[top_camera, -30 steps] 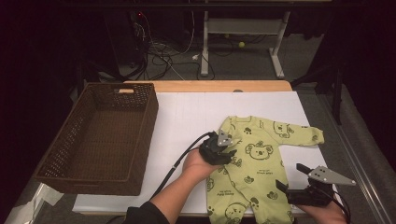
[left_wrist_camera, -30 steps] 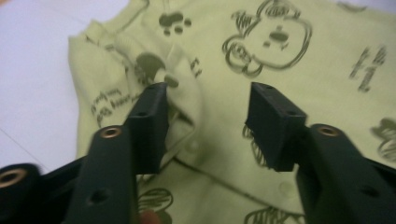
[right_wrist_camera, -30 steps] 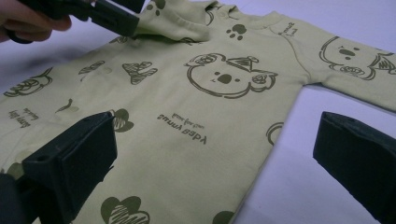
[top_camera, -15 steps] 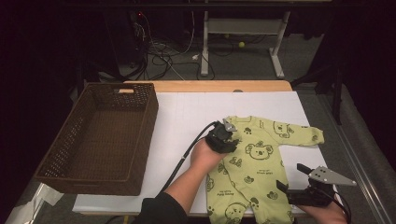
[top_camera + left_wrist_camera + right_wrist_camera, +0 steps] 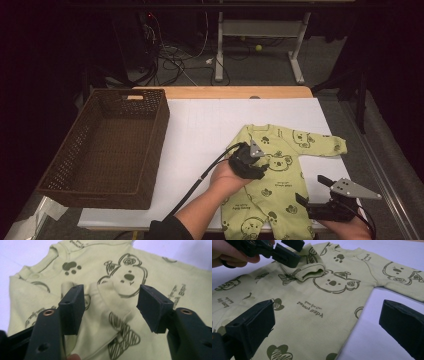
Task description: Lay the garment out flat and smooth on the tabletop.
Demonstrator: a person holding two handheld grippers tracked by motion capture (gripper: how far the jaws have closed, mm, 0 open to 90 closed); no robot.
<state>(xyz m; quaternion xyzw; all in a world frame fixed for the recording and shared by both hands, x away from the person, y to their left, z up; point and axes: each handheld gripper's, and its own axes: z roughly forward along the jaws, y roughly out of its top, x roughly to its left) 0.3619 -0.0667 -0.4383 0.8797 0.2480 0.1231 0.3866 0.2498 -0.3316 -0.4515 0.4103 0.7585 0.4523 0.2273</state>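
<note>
A brown wicker basket (image 5: 107, 145) sits at the table's left. The left gripper (image 5: 254, 162), its jaws just opening, stands parted over the folded-in sleeve (image 5: 107, 307) of the green baby romper (image 5: 280, 185), apparently free of it. The right gripper (image 5: 312, 200) gapes open beside the romper's edge.

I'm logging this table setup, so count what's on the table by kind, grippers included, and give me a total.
Garments: 1, green romper
Baskets: 1, brown basket
Grippers: 2, left gripper and right gripper
Total: 4
</note>
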